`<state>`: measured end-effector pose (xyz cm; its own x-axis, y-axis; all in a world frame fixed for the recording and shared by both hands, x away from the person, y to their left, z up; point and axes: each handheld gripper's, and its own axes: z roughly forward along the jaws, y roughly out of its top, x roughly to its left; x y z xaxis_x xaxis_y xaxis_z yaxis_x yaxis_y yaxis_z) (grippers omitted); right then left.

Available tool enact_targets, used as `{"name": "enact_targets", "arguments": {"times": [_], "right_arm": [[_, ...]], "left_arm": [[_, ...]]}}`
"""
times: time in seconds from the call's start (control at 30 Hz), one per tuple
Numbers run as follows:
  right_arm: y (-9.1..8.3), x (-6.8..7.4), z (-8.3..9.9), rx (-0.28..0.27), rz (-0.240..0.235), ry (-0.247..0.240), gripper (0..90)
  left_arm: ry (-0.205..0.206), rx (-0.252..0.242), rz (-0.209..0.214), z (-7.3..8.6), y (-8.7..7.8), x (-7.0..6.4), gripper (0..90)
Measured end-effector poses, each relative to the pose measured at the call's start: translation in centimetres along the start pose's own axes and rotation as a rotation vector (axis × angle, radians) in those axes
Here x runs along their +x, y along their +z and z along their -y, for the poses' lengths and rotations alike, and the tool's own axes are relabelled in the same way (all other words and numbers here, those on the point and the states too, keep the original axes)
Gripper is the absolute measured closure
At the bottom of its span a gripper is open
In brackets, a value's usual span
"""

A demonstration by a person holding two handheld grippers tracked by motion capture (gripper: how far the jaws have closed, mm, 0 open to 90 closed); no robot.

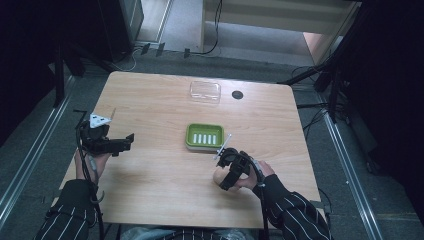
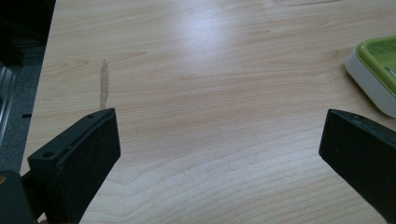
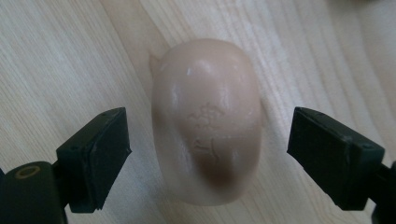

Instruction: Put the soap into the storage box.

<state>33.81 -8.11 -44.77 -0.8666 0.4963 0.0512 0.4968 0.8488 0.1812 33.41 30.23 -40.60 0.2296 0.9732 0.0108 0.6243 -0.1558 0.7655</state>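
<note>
Between spread right tool (image 3: 208, 154) jaws, smooth oval soap (image 3: 206, 121).

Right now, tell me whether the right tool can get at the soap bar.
Probably yes: the right tool is open with a jaw on either side of the soap bar, which lies on the bare table, nothing between them.

Soap between open jaws
A beige soap bar (image 3: 208, 121) lies on the wooden table (image 3: 56, 60), flanked by the right gripper (image 3: 208, 156), jaws apart.
</note>
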Motion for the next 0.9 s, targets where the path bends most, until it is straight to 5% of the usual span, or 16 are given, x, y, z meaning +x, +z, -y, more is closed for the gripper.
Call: {"name": "enact_targets", "arguments": {"times": [0.9], "right_arm": [[1.9,0.6,-0.4,0.043,0.042,-0.053,33.2]], "left_arm": [[-0.001,-0.004,-0.007,0.0,0.0,0.0,0.0]]}}
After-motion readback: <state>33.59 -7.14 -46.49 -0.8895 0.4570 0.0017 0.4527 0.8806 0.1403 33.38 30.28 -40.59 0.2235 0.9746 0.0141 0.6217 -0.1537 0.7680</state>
